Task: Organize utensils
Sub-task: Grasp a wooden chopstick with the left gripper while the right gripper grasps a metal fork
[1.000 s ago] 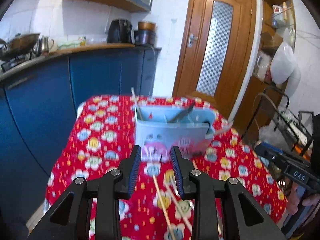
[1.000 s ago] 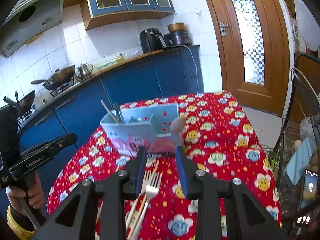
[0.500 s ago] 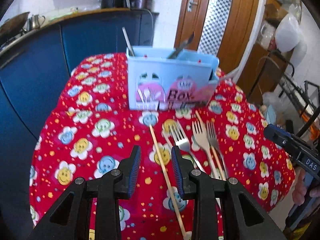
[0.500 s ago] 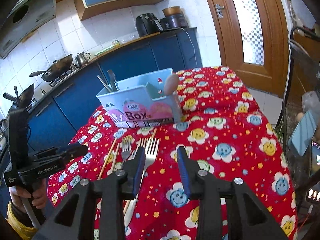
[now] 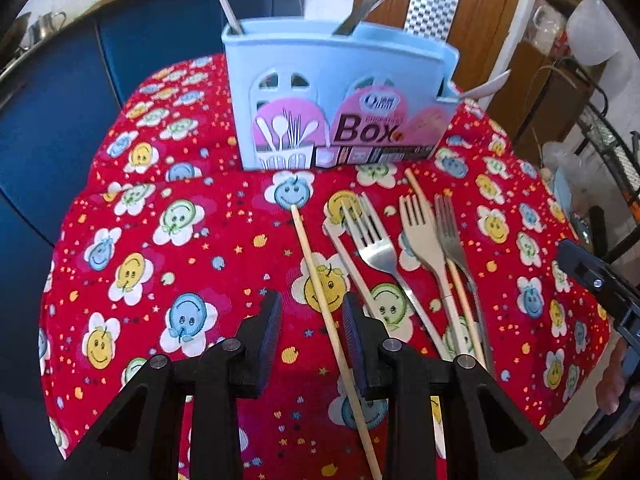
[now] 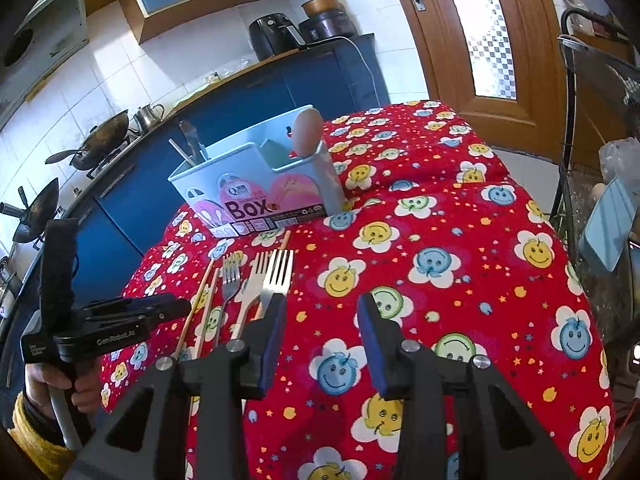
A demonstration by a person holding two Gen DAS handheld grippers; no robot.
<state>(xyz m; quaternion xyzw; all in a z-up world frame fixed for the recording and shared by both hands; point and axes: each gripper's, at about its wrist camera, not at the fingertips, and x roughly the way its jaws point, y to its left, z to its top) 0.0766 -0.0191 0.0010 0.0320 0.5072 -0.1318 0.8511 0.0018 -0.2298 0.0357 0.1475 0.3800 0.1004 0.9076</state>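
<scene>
Since a moment ago both cameras have come lower and nearer to the table [image 5: 168,272], so the pale blue plastic utensil box [image 5: 340,96] now fills the upper middle of the left wrist view, where before it sat smaller and further off. The cutlery on the red flower-print tablecloth [image 6: 460,264] lies where it lay.

The utensil box stands upright on the cloth, with a pink "Box" label on its front. A thin metal handle [image 5: 226,6] sticks up from its left compartment, a dark metal utensil [image 5: 366,2] leans out of the middle one, and a pale spoon [image 5: 486,86] juts out of the small side pocket at the right. In the right wrist view a brown wooden spoon head [image 6: 307,132] rises from that pocket.

In front of the box, three metal forks [image 5: 420,236] lie side by side, tines toward the box, with light wooden chopsticks [image 5: 320,284] among them. One chopstick runs diagonally down the lower middle of the left wrist view.

The left hand-held gripper [image 5: 310,322] hovers low over the cloth, jaws moderately apart and holding nothing, with that diagonal chopstick passing between its fingers as seen from above. The right hand-held gripper [image 6: 320,330] hangs at lower centre of its view, jaws set wide and empty, its left finger just over the fork handles.
</scene>
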